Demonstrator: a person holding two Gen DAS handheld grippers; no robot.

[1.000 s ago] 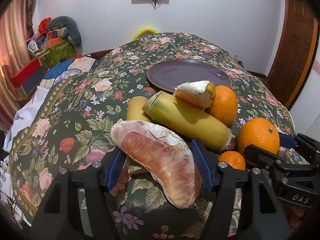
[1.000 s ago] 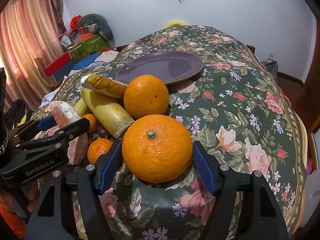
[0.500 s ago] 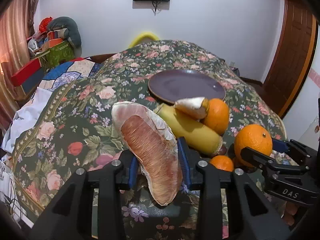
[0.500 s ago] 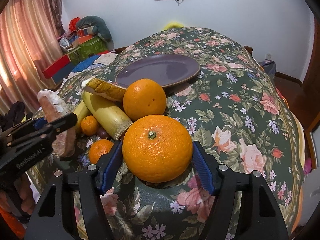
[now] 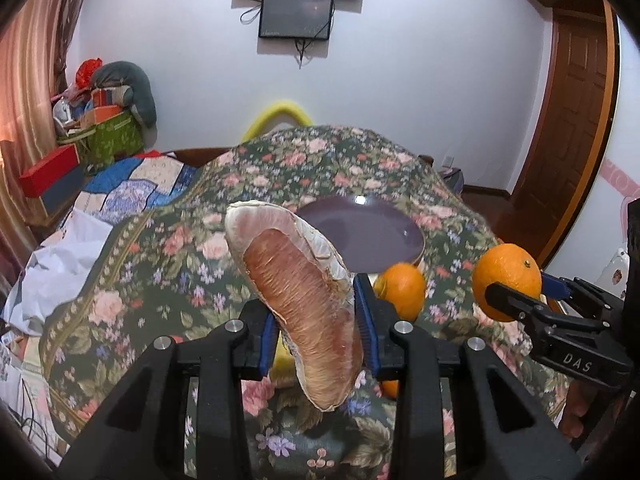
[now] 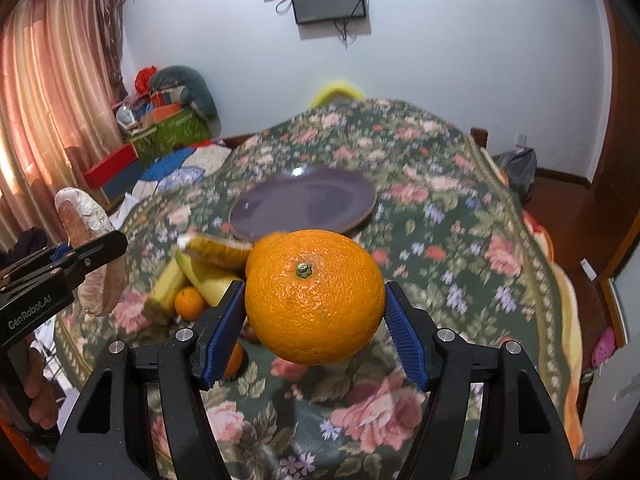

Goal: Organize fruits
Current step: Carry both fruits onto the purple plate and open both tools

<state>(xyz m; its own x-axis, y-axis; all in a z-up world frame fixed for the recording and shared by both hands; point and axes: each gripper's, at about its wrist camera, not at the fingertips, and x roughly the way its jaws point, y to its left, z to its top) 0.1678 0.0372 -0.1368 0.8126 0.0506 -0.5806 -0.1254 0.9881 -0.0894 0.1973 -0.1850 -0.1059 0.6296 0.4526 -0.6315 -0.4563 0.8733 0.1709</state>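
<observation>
You're mid-carry, both fruits lifted clear of the floral-clothed surface [image 6: 460, 264]. Your left gripper [image 5: 316, 328] has its jaws narrowed on the pithy, fibrous pomelo segment [image 5: 296, 300]; your right gripper [image 6: 316, 332] has its jaws about half-spread, clamping the dimpled round orange [image 6: 314, 296]. Next, I'd judge, move both to the glossy purple plate [image 6: 320, 196] at twelve o'clock and lower gently.

Tablecloth [image 6: 460, 248] dark green, pink rose print. Plate [image 6: 304, 204] plain purple. Held orange [image 6: 314, 296] bright orange; pomelo segment [image 5: 296, 292] pinkish-red with white pith.
</observation>
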